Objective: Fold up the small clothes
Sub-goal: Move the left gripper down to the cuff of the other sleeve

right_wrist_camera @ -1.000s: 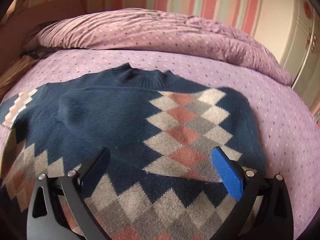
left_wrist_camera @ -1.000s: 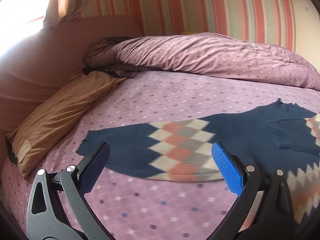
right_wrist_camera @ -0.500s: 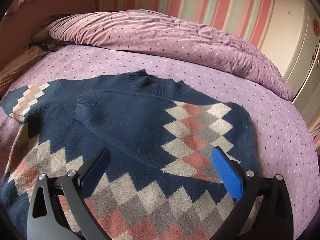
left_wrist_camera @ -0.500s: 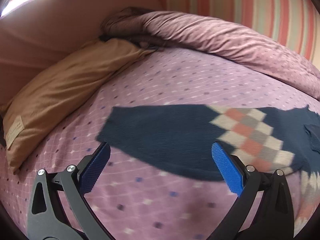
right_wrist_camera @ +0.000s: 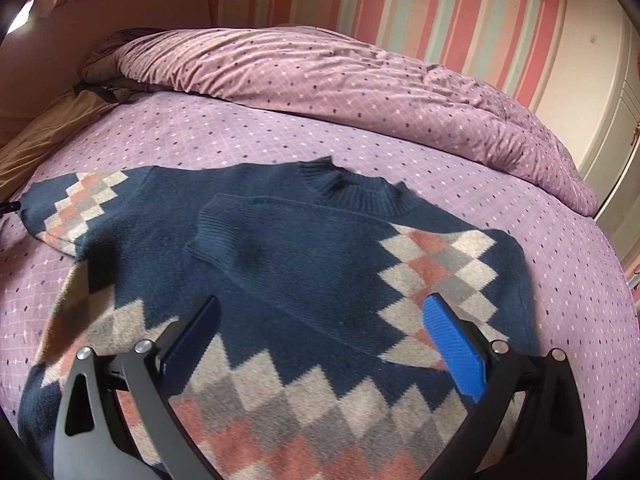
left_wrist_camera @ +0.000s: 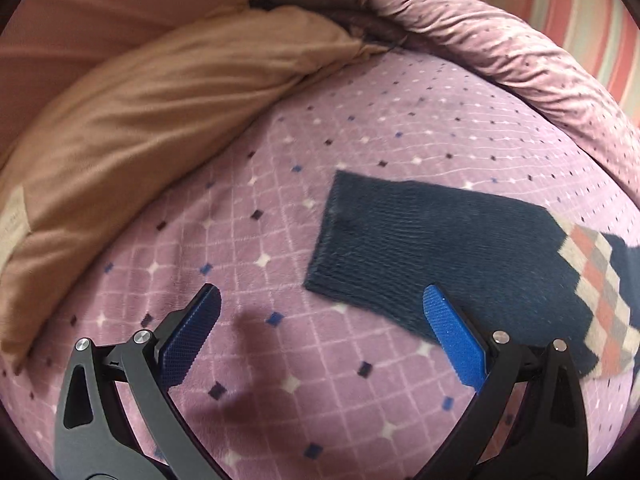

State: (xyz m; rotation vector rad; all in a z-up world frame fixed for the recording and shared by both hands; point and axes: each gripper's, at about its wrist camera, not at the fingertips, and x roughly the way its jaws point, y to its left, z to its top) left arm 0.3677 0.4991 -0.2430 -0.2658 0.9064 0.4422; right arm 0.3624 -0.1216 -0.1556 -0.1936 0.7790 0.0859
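a bed fills both views, covered by a purple sheet with a small diamond print. along its far side lies a bunched purple duvet in the same print, and behind that a wall of pink, cream and green stripes. a tan pillow lies at the left end of the bed against a pinkish headboard.

the navy sweater lies flat on the sheet near the middle of the bed, collar toward the duvet, with a band of grey, cream and salmon diamonds across its lower part. its right sleeve is folded across the chest, cuff resting left of the collar. its left sleeve stretches out flat on the sheet toward the pillow, the ribbed cuff end well apart from the pillow and a patch of diamond pattern further up the arm.

the left hand-held gripper hangs over the sheet with jaws spread wide and nothing between them; its right blue pad sits over the near edge of the outstretched sleeve, its left pad over bare sheet. the right hand-held gripper is likewise released, jaws wide, over the sweater's body just below the folded sleeve.
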